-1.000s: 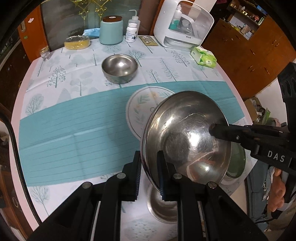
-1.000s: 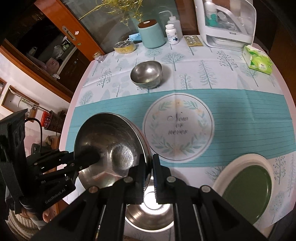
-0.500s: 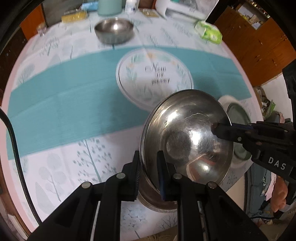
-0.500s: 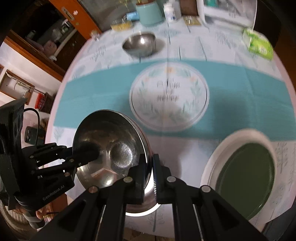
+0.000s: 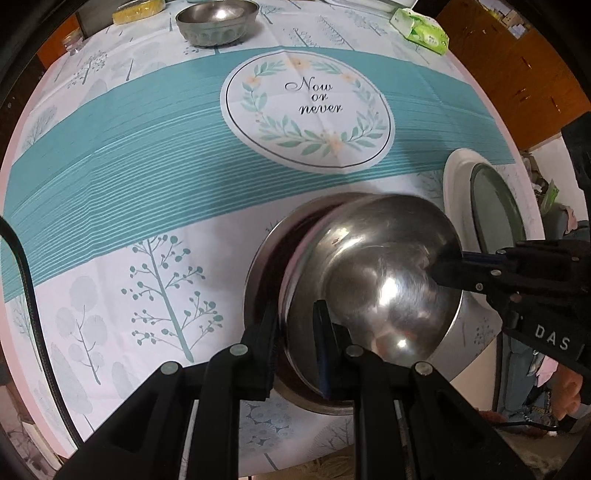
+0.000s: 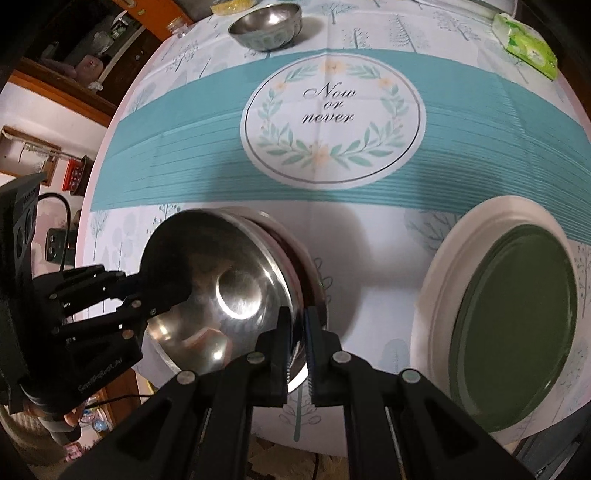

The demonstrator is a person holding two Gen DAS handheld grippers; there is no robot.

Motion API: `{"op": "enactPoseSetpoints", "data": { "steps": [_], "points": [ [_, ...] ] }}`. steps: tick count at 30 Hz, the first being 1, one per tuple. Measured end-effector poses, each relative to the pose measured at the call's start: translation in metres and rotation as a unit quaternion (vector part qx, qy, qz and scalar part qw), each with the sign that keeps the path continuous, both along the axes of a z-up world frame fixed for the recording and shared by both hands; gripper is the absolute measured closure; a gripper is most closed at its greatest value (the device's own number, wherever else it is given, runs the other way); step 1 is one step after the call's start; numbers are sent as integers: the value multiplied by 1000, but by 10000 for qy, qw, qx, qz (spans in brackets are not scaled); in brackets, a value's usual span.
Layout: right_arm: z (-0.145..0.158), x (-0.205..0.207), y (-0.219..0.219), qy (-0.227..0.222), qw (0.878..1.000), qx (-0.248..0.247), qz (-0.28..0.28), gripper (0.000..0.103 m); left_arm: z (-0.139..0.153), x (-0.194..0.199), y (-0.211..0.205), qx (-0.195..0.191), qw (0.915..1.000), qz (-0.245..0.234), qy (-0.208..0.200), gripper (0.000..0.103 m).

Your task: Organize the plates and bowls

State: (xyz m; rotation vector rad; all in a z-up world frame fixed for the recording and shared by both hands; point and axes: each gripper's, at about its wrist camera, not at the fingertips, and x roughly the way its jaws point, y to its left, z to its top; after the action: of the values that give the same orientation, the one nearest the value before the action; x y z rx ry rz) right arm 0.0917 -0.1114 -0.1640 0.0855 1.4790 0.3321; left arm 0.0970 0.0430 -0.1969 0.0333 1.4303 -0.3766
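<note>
Left wrist view: the left tool [image 5: 295,343] pinches the near rim of a shiny round stainless-steel bowl [image 5: 384,280], held tilted over a second steel bowl [image 5: 266,266] that sits on the tabletop [image 5: 110,240] (covered in a teal-and-white tree-print cloth). The right tool [image 5: 448,271] pinches the opposite rim.

Right wrist view: the right tool [image 6: 297,334] is pressed onto the bowl's [image 6: 221,288] right rim, the left tool [image 6: 138,291] on its left. A dark green plate [image 6: 517,317] rests on a white plate [image 6: 443,266] alongside; a small steel bowl [image 6: 266,26] stands far back.
</note>
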Motion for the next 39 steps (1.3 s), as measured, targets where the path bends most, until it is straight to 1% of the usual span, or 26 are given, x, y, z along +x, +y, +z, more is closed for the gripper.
{"op": "enactPoseSetpoints", "data": {
  "steps": [1,4,5,6,10,13,15,16,17,20,26,28,30,31,36,39],
  "points": [
    [-1,-2,2,-10,10000,-44,43,94,-1,0,0,-7,10000,3,8,88],
    [-2,-5,5,-61,9999,-123,105,95,-1,-1,1,-17,10000,24,26,81],
    [-2,-5,5,-39,9999,-114,111,93,0,-1,2,-26,10000,37,15,77],
    [-3,-5,5,-13,9999,-104,120,92,1,-2,2,-24,10000,41,-9,75],
    [-4,-5,6,-4,9997,-205,164,91,4,-2,0,9,9999,-14,-109,71],
    [0,-5,4,-76,9996,-228,124,91,9,-3,-1,57,9997,-43,-220,65],
    [4,-4,2,-99,9998,-182,72,91,13,-4,-1,155,9993,-21,-341,48],
    [6,-4,1,-132,9997,-186,66,91,17,-5,-1,198,9988,-6,-456,45],
    [9,-4,0,-183,9996,-205,63,91,20,-6,-1,217,9984,-9,-518,44],
    [13,-6,-1,-277,9993,-227,73,91,25,-7,-1,246,9978,-17,-623,44],
    [17,-10,-2,-350,9991,-193,149,91,31,-11,0,262,9972,116,-695,42],
    [18,-13,-3,-371,9990,-166,184,91,34,-14,-1,283,9968,167,-732,36],
    [20,-15,-4,-393,9989,-114,219,91,36,-16,-1,308,9961,251,-782,28],
    [21,-17,-5,-415,9988,-88,241,91,37,-18,-1,303,9960,286,-796,27],
    [28,-22,-10,-533,9982,40,281,91,47,-26,1,180,9952,533,-805,27],
    [37,-26,-15,-653,9970,143,380,91,57,-32,4,127,9938,677,-869,27]
  ]
}}
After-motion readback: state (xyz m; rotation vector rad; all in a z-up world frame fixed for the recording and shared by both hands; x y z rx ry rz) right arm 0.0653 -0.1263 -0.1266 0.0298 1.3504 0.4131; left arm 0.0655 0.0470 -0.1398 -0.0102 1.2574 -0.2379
